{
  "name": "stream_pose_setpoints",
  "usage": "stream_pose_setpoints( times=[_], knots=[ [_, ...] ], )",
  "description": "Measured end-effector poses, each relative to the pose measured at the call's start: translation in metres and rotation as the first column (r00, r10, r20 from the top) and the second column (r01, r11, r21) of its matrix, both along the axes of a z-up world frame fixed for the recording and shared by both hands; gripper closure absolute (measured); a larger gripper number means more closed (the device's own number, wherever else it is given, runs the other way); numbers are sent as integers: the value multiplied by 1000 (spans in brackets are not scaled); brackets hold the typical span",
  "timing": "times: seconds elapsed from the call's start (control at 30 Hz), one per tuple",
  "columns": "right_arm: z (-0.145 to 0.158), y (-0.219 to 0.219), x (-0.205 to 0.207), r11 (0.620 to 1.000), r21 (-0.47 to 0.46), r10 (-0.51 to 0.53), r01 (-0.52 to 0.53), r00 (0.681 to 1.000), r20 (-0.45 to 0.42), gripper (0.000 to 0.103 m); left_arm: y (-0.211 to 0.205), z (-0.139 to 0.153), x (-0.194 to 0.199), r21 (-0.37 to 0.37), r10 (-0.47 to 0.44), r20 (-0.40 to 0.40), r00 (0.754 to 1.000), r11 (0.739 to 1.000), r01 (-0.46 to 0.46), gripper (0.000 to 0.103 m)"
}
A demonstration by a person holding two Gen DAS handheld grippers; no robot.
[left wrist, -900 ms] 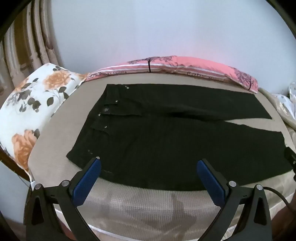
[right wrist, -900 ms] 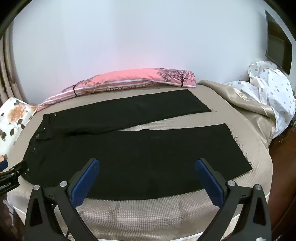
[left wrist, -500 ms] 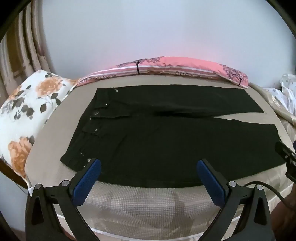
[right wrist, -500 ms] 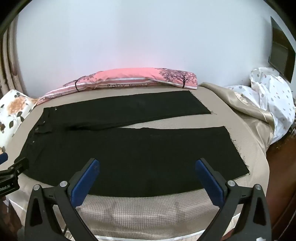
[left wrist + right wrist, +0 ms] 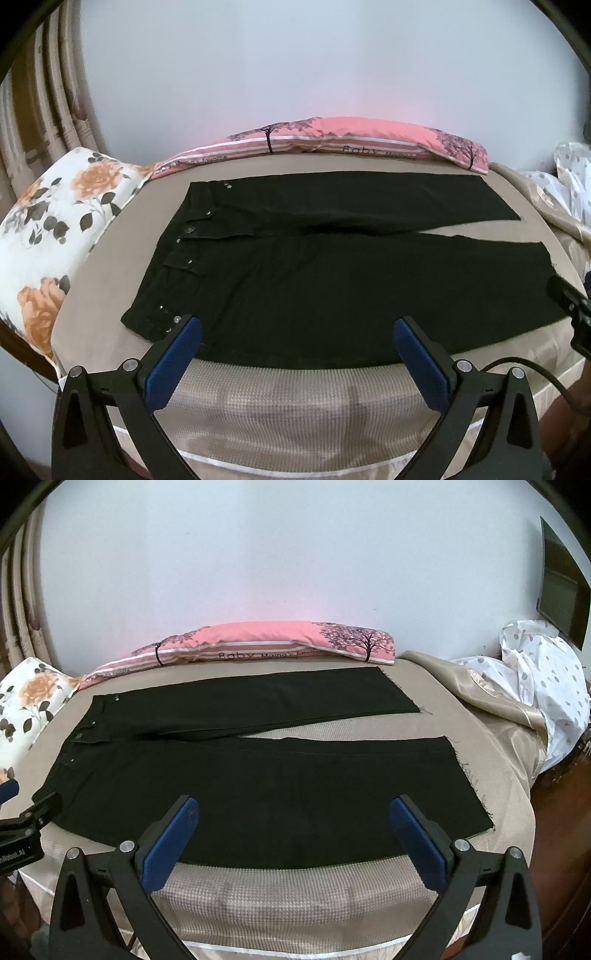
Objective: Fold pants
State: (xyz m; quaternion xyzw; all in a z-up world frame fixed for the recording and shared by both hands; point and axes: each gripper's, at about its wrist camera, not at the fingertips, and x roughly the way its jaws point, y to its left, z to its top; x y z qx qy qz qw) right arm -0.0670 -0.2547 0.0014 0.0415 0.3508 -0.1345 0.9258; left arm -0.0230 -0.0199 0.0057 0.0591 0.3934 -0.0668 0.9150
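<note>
Black pants point(image 5: 332, 280) lie flat on the beige bed, waistband with metal studs at the left, both legs spread toward the right with a narrow gap between them. The same pants point(image 5: 266, 786) fill the middle of the right wrist view, frayed hems at the right. My left gripper point(image 5: 297, 328) hovers open above the near edge of the pants by the waist, nothing between its blue pads. Over the near leg, my right gripper point(image 5: 293, 806) is open and empty as well. The right gripper's tip point(image 5: 570, 306) shows at the left wrist view's right edge.
A pink printed pillow point(image 5: 332, 142) lies along the wall behind the pants. A floral pillow point(image 5: 55, 221) sits at the left. A crumpled white dotted cloth point(image 5: 543, 679) and a folded-back beige cover point(image 5: 480, 698) are at the right. The bed's near edge point(image 5: 295, 897) is below the grippers.
Both grippers have drawn back a little and tilted up, so the pants sit lower and farther in both views. Both stayed open; the pants have not moved.
</note>
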Motion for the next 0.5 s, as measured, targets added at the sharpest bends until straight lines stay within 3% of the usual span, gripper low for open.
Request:
stream_pose_setpoints(
  times=[0.5],
  knots=[
    [-7, 13, 1, 997, -4, 74, -75, 997, -33, 0, -2, -11, 0, 19, 5, -42, 999, 1000, -5, 0]
  ],
)
